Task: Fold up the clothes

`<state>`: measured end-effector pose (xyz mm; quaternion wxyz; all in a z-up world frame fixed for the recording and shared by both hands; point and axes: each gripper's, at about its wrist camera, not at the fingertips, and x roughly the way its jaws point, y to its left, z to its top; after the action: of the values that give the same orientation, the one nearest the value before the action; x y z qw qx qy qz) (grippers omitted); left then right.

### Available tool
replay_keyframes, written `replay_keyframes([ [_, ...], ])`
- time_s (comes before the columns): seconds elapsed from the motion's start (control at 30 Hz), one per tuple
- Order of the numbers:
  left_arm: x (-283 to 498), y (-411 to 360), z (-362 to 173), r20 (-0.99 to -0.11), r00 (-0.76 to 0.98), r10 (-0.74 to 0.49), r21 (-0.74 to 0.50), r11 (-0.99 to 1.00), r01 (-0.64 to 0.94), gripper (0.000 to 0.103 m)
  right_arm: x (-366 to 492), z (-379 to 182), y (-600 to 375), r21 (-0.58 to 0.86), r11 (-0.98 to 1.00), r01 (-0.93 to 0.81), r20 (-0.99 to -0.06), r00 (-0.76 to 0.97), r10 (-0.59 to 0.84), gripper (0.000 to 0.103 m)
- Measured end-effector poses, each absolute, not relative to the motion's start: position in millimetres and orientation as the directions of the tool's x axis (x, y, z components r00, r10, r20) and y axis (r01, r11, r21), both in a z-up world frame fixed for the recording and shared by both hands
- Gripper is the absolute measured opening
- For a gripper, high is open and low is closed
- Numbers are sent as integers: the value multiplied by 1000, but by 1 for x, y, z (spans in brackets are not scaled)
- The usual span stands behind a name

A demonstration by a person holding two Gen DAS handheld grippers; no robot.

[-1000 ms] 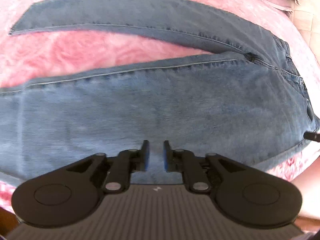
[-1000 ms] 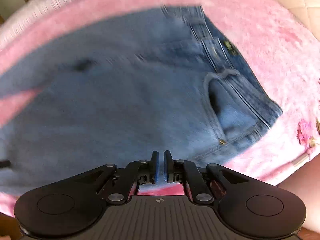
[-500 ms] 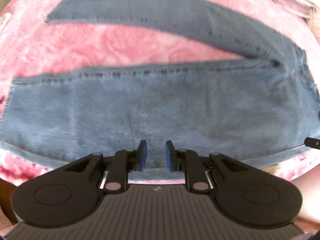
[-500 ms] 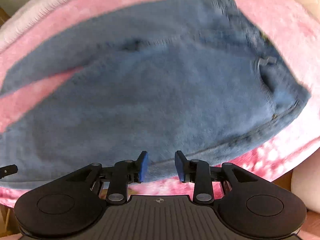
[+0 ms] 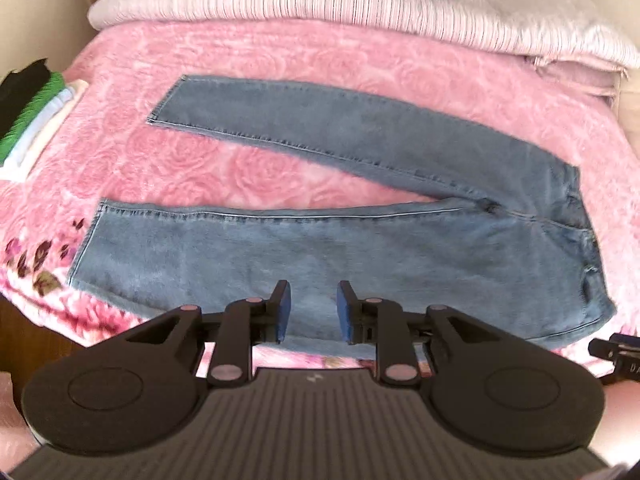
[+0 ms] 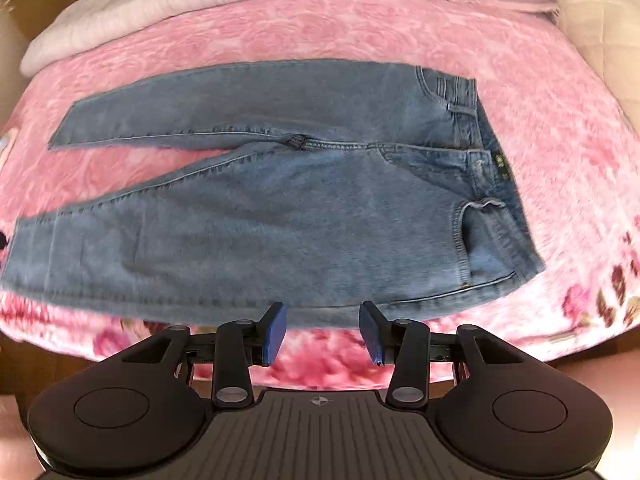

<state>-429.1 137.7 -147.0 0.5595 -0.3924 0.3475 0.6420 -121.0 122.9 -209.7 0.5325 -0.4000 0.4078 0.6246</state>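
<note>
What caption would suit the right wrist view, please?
Right claw opening, empty, above jeans spread on pink blanket.

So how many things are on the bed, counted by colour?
Blue: 1, the jeans
Pink: 1, the blanket
Pale knit: 1, the sweater
Mixed colours: 1, the stack of folded clothes
Total: 4

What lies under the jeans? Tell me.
The jeans lie flat on a pink rose-patterned blanket, which shows all around them. Whatever is beneath the blanket is covered.
</note>
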Motion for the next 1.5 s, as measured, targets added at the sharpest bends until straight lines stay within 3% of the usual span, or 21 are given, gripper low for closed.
replay_keyframes([
  [0.3, -339, 67, -120, -863, -64, 501, -18, -156, -988, 26, -39, -172, 83, 68, -130, -989, -905, -116, 408, 45],
  [0.57, -304, 22, -101, -842, -101, 529, -5, -197, -980, 26, 0, -150, 59, 98, -158, -983, -885, -158, 437, 45],
  [1.5, -326, -6, -71, -809, -154, 567, -6, -270, -963, 26, -45, -117, 48, 73, -313, -947, -846, -225, 483, 45],
])
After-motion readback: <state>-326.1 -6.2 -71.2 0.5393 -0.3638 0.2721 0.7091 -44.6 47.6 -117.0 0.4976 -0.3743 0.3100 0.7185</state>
